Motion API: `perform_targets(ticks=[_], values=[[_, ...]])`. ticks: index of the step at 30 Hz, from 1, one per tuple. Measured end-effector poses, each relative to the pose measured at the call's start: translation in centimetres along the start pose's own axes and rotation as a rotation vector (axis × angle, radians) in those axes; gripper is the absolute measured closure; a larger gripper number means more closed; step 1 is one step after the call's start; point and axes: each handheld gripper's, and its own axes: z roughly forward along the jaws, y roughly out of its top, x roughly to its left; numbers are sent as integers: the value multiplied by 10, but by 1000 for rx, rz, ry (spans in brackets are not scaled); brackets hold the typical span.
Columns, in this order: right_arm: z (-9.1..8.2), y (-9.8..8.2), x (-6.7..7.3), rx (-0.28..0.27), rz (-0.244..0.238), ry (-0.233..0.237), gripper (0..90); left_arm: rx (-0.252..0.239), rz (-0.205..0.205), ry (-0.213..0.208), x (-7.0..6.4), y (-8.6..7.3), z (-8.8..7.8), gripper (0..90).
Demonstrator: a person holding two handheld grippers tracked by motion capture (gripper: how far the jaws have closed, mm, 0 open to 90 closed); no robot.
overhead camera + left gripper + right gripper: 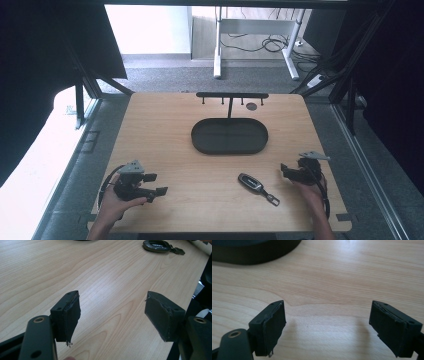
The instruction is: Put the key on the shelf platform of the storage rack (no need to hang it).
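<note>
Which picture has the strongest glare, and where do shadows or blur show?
High view: the window and floor beyond the table are washed out white. Left gripper view: a pale sheen crosses the wood; the key fob is slightly soft. Right gripper view: glare near the tray, faint shadows under the right tool.

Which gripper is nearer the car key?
The right gripper: the car key lies just beside it, while the left gripper sits farther across the table.

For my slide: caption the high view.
Two open grippers, left and right, flank a black car key fob before an oval black tray.
</note>
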Motion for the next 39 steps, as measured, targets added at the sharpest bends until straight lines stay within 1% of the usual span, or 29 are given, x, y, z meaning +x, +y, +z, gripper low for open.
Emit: perform_targets(ticks=[3,6,8,11,18,19,20,21,22,34,39], values=[[-8,-2,-4,-24,-11,5,169,3,2,1,-1,0,1,290],[-11,-3,-4,-27,-38,51,212,6,6,1,-2,1,2,291],[-12,-3,-2,-21,-58,71,233,4,9,1,-3,1,2,291],[-13,-2,-1,-11,-66,66,238,2,9,-2,-3,1,1,291],[-16,-2,-3,-15,-42,83,253,3,6,0,-2,0,0,291],[-17,-1,-4,-11,-33,86,261,3,7,0,-2,0,0,291],[-17,-1,-5,-10,-23,97,263,3,7,0,-2,0,0,291],[-17,-1,-5,-10,-23,97,263,3,7,-1,-2,0,0,291],[-18,-1,-5,-7,-10,111,261,2,6,0,-2,0,0,291],[-19,0,-6,-4,-13,120,260,3,7,-3,-2,0,0,291],[-21,1,-6,-11,-24,132,297,3,3,-1,-1,0,0,291]])
